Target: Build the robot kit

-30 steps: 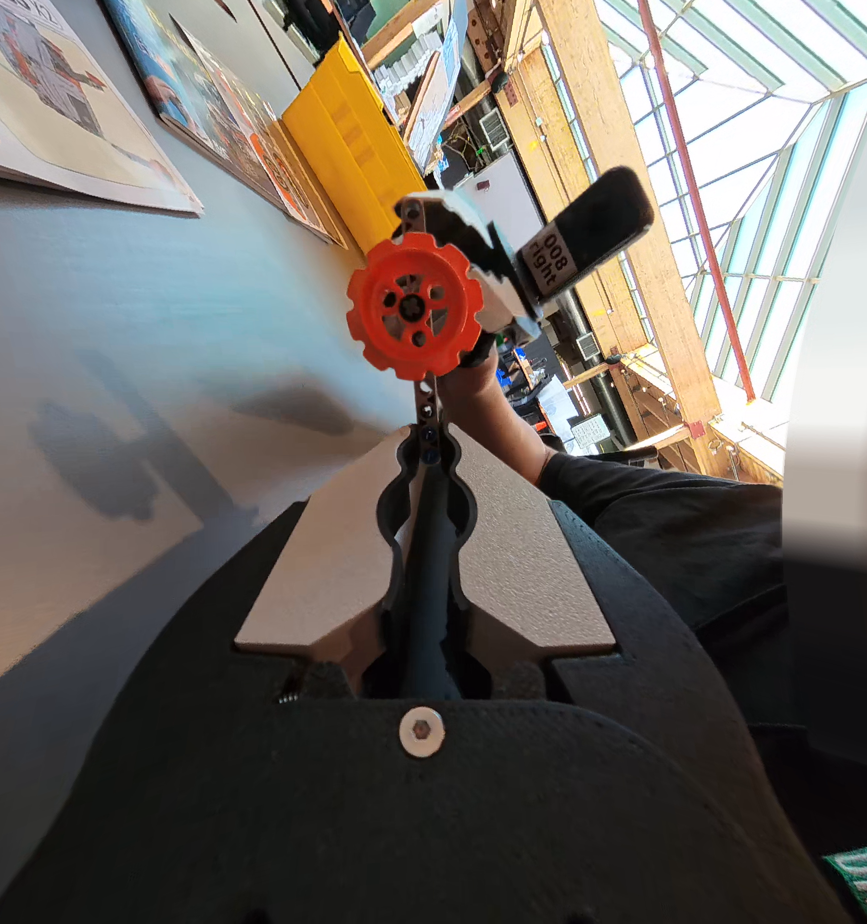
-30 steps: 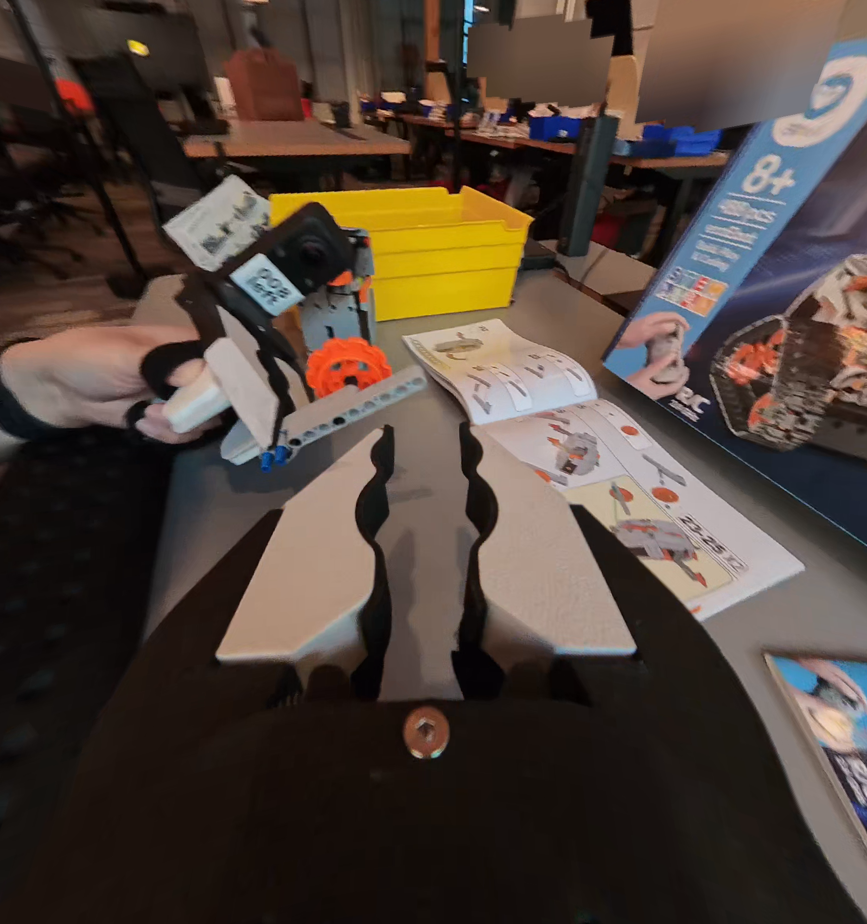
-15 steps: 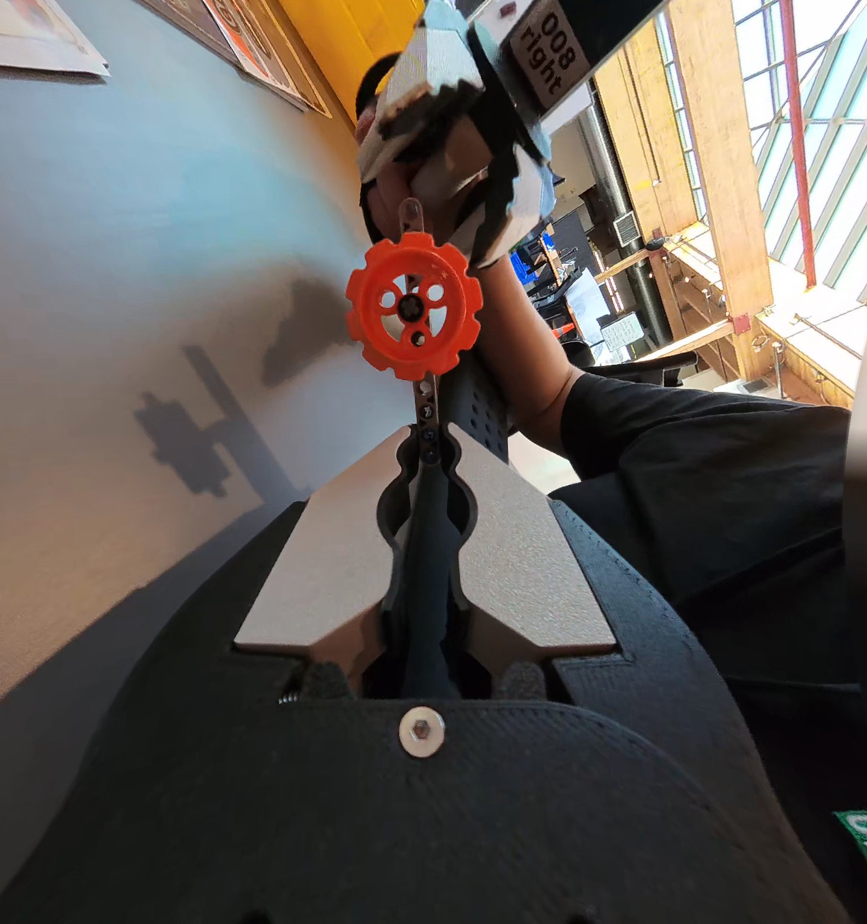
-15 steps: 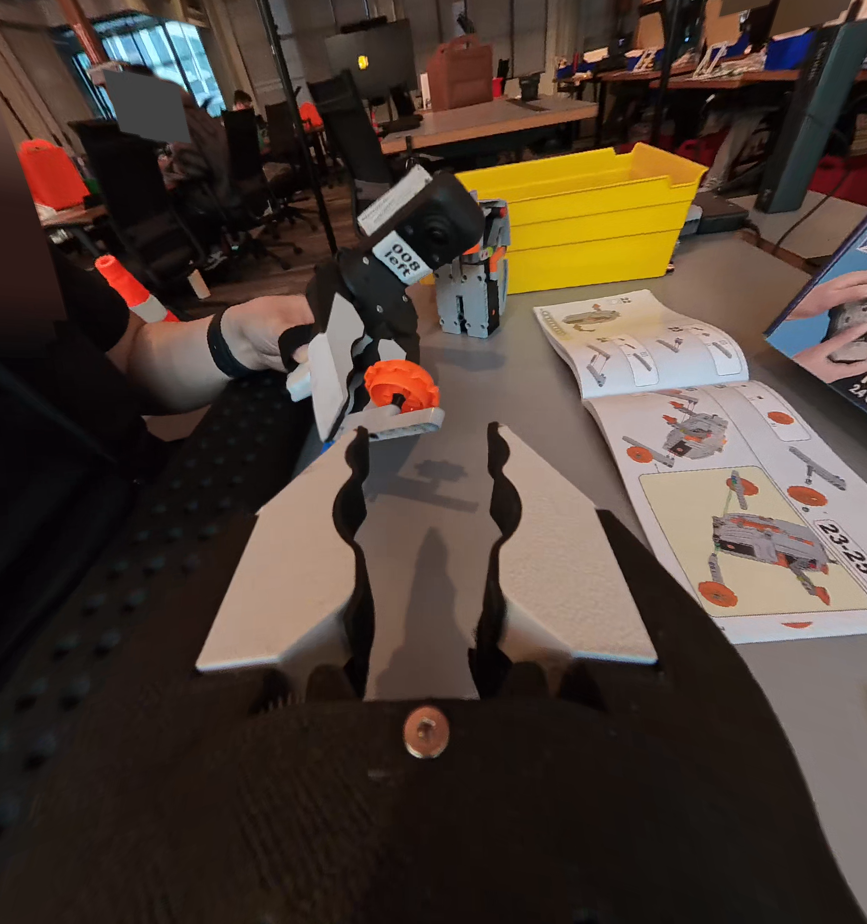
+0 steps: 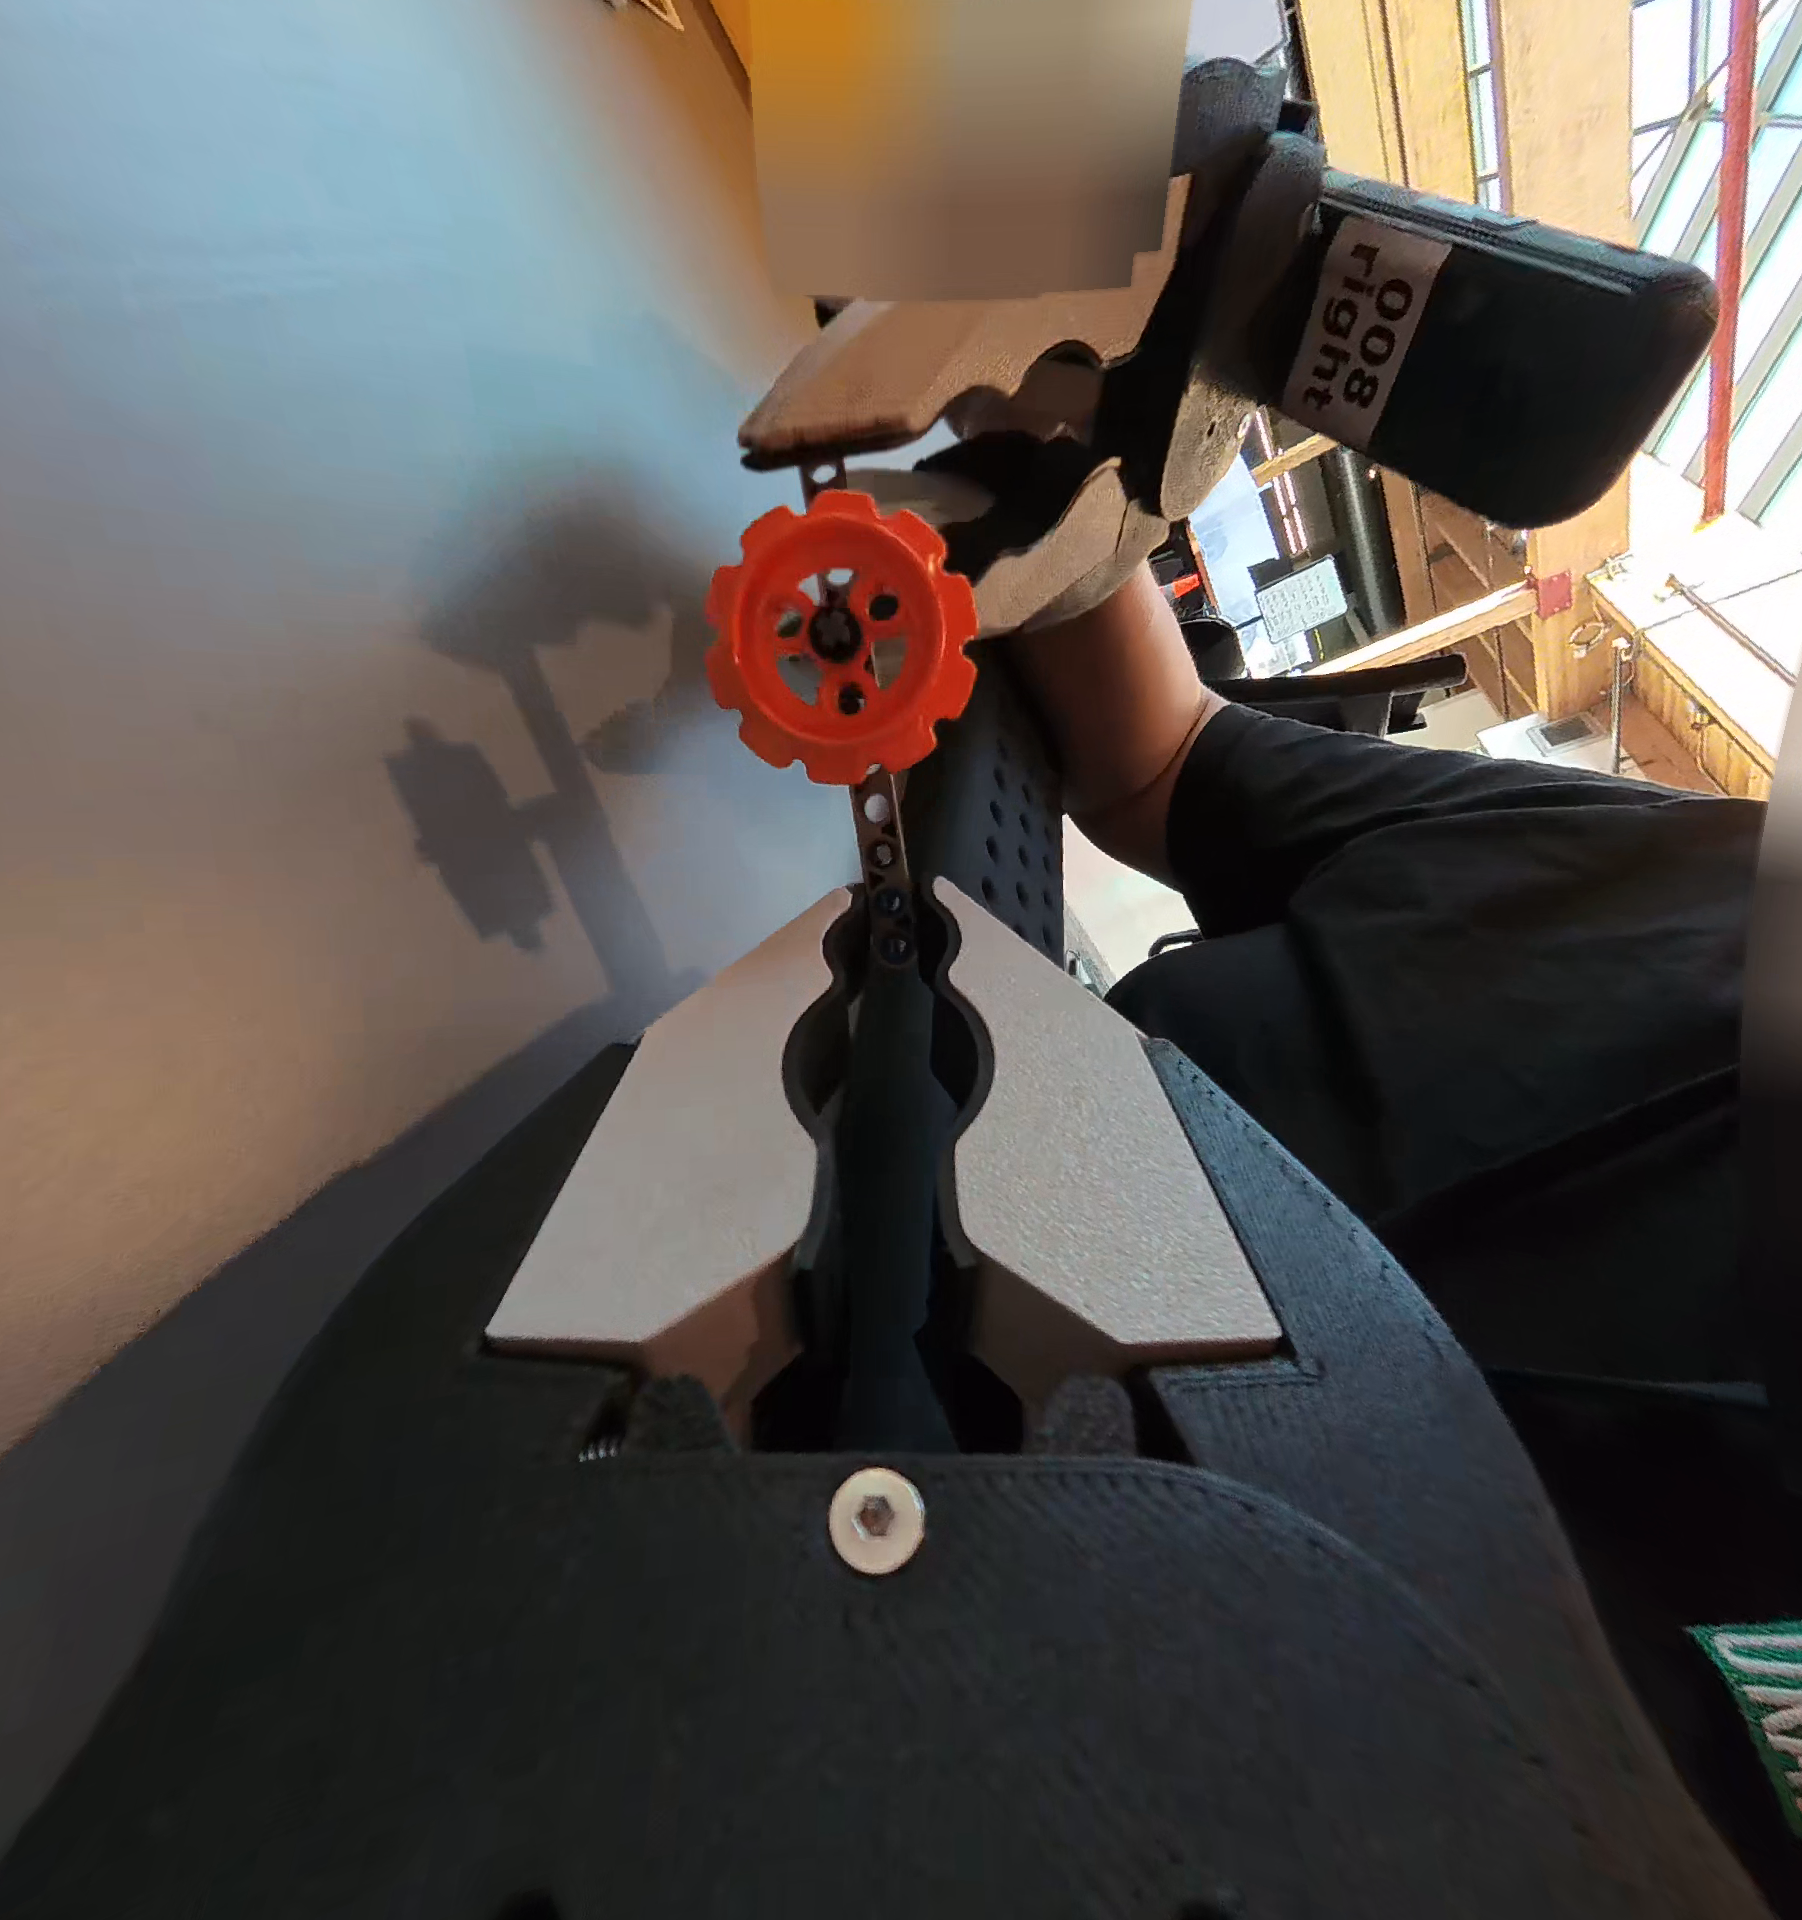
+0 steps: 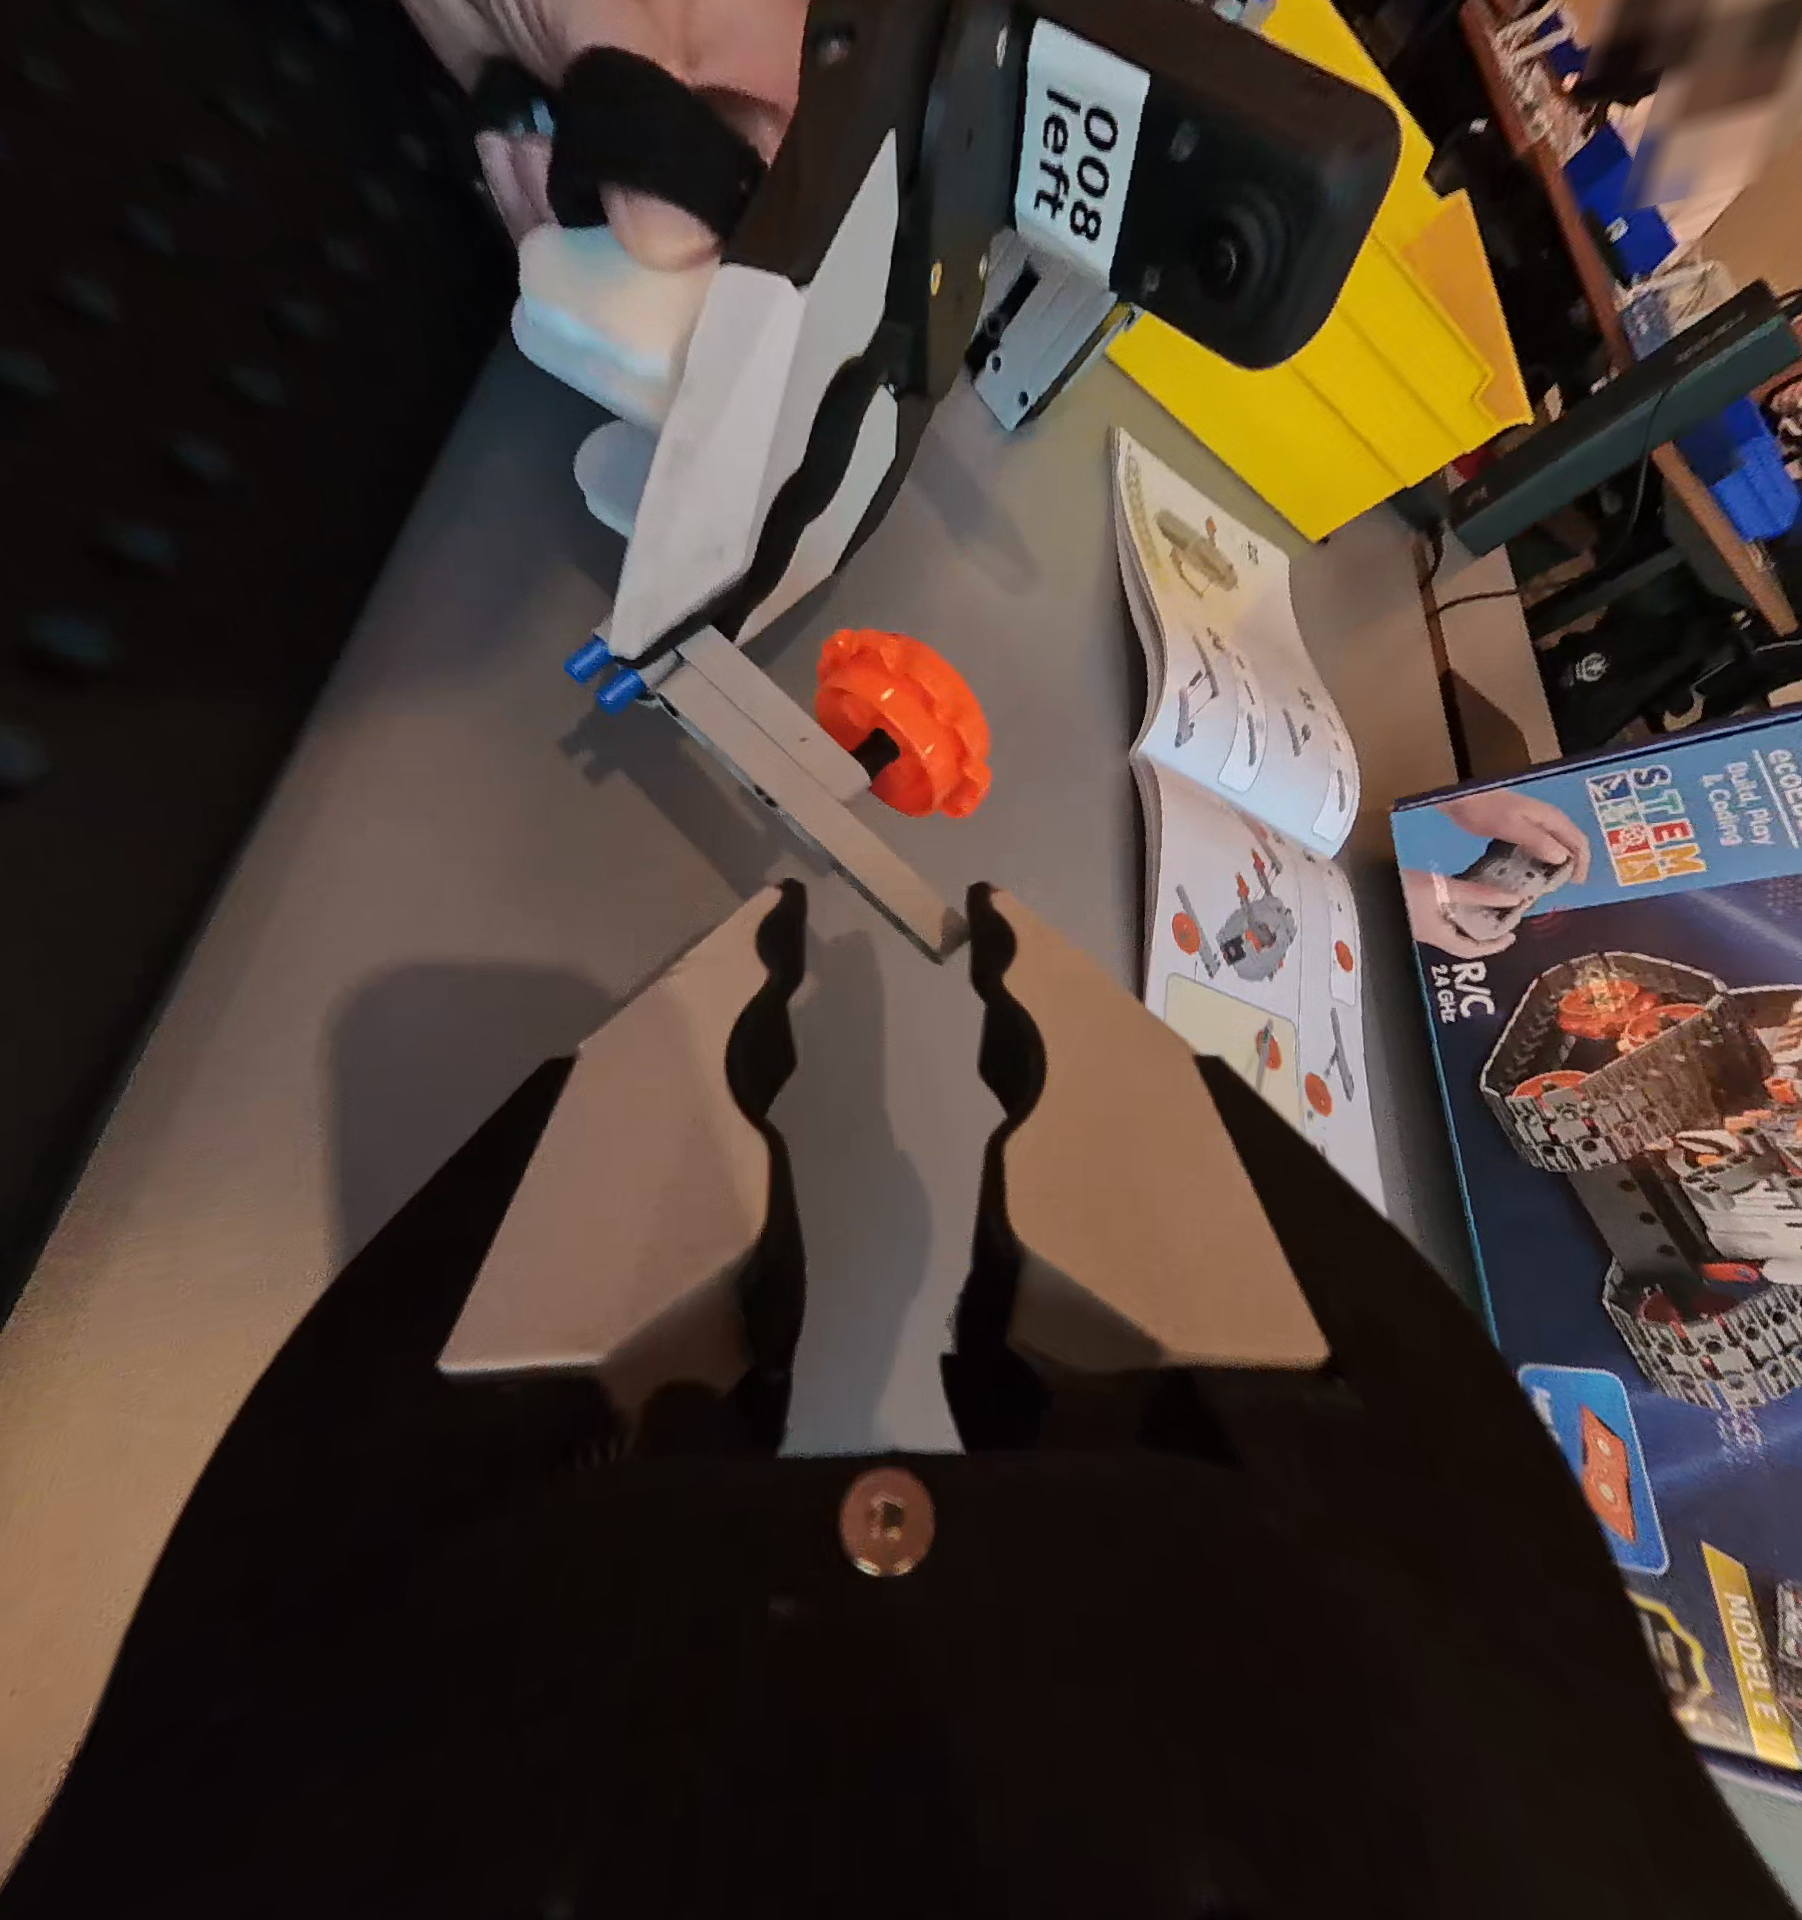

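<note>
My left gripper (image 5: 892, 914) is shut on the near end of a grey perforated beam (image 5: 881, 826). The beam carries an orange toothed wheel (image 5: 840, 639) on a black axle, and I hold it above the grey table (image 5: 201, 520). In the right wrist view the left gripper (image 6: 658, 649) holds the beam (image 6: 793, 758) beside two blue pins (image 6: 601, 670), with the wheel (image 6: 902, 722) on its side. My right gripper (image 6: 881, 904) is open. The beam's free end sits at its fingertips, near the right finger (image 6: 1084, 1091). It also shows in the left wrist view (image 5: 855, 462), with its jaws either side of the beam's tip.
An open instruction booklet (image 6: 1240, 727) lies on the table (image 6: 409, 883), with a blue kit box (image 6: 1655, 1039) to its right. Yellow bins (image 6: 1396, 343) and a small grey assembly (image 6: 1042, 343) stand behind the left gripper. A person's forearm (image 5: 1115, 707) is behind the wheel. The gap from one gripper's tips to the other's is roughly 6 cm.
My right gripper has closed in on the beam's free end, which now sits between its open fingertips. The left gripper has turned with the beam still in it.
</note>
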Available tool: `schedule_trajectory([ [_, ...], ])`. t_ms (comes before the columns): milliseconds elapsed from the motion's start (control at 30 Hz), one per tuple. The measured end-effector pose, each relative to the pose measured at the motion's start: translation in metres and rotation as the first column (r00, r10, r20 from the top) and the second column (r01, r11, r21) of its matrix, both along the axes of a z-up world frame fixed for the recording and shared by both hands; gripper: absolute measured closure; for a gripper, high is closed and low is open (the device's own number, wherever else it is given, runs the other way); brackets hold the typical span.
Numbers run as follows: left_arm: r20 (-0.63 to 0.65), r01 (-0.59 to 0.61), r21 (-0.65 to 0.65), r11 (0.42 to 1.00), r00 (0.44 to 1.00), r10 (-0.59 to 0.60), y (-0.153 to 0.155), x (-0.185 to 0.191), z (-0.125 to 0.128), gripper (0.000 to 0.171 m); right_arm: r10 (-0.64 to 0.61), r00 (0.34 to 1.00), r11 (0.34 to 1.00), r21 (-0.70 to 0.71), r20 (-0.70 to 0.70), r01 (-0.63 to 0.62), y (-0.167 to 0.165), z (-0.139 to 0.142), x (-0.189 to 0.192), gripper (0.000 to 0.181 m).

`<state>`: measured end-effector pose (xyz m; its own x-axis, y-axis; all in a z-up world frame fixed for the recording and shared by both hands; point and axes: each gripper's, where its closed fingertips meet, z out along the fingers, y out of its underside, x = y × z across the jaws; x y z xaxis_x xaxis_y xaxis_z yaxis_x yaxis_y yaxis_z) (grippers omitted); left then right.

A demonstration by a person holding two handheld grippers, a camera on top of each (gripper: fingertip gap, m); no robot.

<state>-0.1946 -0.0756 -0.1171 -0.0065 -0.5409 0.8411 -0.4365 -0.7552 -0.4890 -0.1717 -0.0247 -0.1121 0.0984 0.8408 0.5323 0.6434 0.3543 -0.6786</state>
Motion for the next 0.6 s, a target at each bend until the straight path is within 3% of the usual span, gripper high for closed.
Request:
schedule_trajectory([
  [167, 0.029, -0.048, -0.001, 0.999, 0.998, 0.048, 0.009, -0.003, 0.005, 0.165, 0.003, 1.000, 0.998, -0.070, 0.031, 0.000, -0.004, -0.004, 0.008, 0.169],
  [400, 0.069, -0.169, 0.043, 0.985, 0.984, 0.166, 0.031, -0.010, 0.013, 0.167, 0.039, 0.995, 0.978, -0.210, 0.091, -0.019, -0.023, -0.017, 0.004, 0.173],
  [500, 0.110, -0.223, 0.053, 0.973, 0.970, 0.216, 0.040, -0.011, 0.020, 0.165, -0.054, 0.994, 0.968, -0.239, 0.091, 0.075, -0.016, -0.016, 0.002, 0.174],
  [600, 0.237, -0.284, 0.058, 0.957, 0.935, 0.264, 0.047, -0.010, 0.046, 0.159, -0.175, 0.985, 0.949, -0.263, 0.007, 0.171, -0.005, -0.002, 0.001, 0.175],
])
